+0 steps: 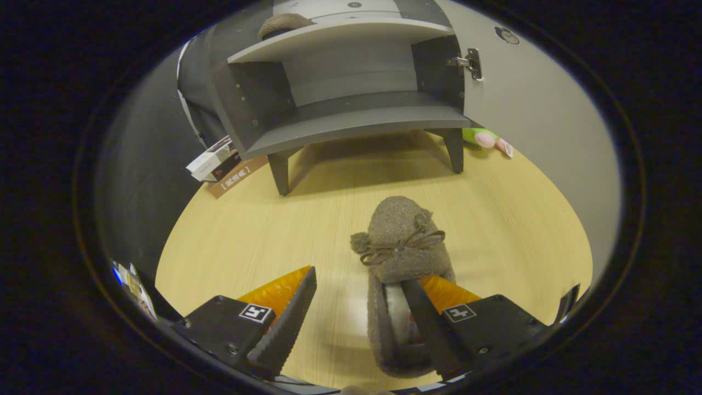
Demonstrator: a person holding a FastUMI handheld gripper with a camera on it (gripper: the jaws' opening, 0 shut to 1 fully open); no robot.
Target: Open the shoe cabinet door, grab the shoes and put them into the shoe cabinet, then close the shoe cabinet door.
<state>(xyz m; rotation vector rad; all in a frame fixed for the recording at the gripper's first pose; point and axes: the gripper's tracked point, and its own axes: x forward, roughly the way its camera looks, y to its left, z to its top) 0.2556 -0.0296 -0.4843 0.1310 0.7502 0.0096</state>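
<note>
Off to the left, some small boxes [211,163] and a brown card [237,177] lie on the wooden table [230,241] against the dark booth wall, well clear of the work and seemingly just stored there.

Next along stands the shoe cabinet [351,104], raised on short legs at the far side of the table. Its door [537,109] is swung wide to the right, hinge showing, so the lower compartment is bare and ready. On the shelf above, a rounded fuzzy shape, probably the other shoe [285,23], is already tucked in.

Nearer me, the gripper [356,307] is spread wide. Its left finger [285,323] hangs over bare table, touching nothing. Its right finger [422,323] dips into the mouth of the grey-brown slipper [403,258], with the slipper's left wall standing between the two fingers. I judge that wall is what the tongs mean to pinch: a soft rim is an easy thing to catch, but nothing is clamped yet.

The slipper lies flat on its sole, just ahead of the fingers and well apart from the cabinet. Its long axis runs away from the gripper, the toe with the little bow aiming at the open cabinet, tipped slightly right, heel nearest the fingers.

Far right, a green and pink toy [485,137] peeks from behind the cabinet's right leg.
</note>
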